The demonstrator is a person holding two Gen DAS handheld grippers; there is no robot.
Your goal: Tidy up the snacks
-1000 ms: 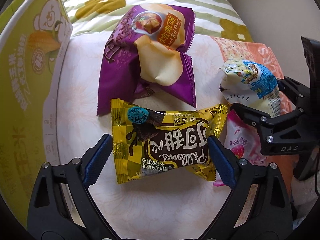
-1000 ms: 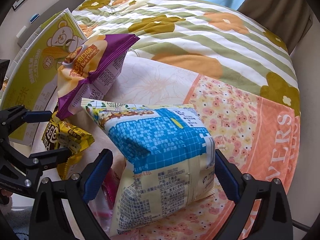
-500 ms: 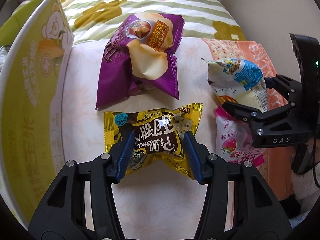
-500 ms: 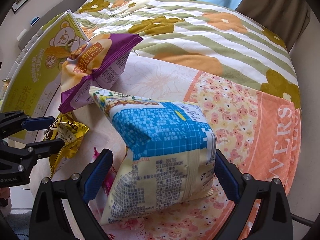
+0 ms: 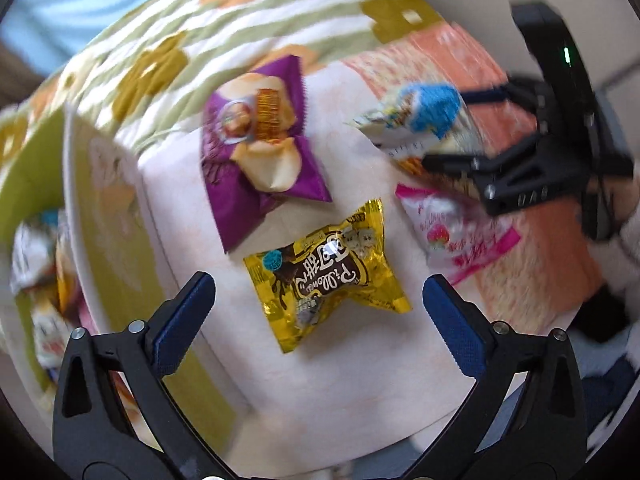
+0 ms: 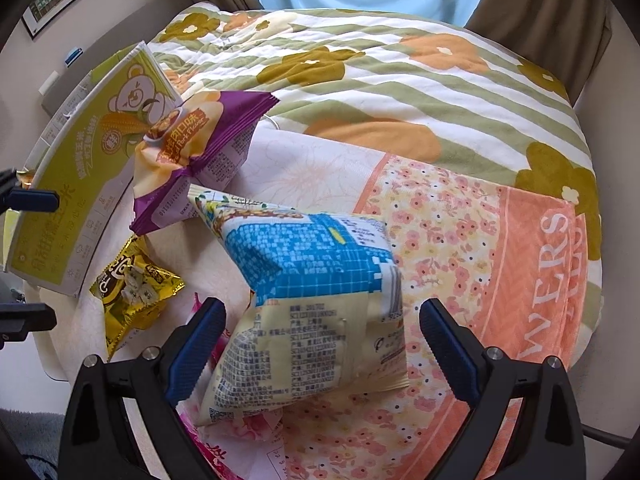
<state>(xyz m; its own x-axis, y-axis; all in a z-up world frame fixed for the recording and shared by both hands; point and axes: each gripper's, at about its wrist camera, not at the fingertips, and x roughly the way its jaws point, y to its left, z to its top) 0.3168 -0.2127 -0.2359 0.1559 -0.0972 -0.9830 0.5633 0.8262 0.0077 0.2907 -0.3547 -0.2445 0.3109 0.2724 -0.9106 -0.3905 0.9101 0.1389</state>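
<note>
A yellow snack packet (image 5: 326,270) lies on the cream cloth, just ahead of my open, empty left gripper (image 5: 318,308); it also shows in the right wrist view (image 6: 134,286). A purple chip bag (image 5: 262,152) lies beyond it, seen too in the right wrist view (image 6: 200,152). A blue and cream stick bag (image 6: 316,300) rests between the open jaws of my right gripper (image 6: 322,328); I cannot tell if the pads touch it. The bag (image 5: 420,120) and right gripper (image 5: 516,184) show blurred in the left wrist view. A pink strawberry packet (image 5: 452,236) lies under that bag.
A green cardboard box (image 5: 104,216) with several snacks inside stands at the left, its bear-printed wall (image 6: 76,168) beside the purple bag. A striped floral quilt (image 6: 380,72) covers the bed behind, with an orange floral cloth (image 6: 480,248) at the right.
My left gripper, shut on the yellow packet half a second ago, has opened, let it go and pulled back while turning. The right gripper keeps the stick bag between its jaws.
</note>
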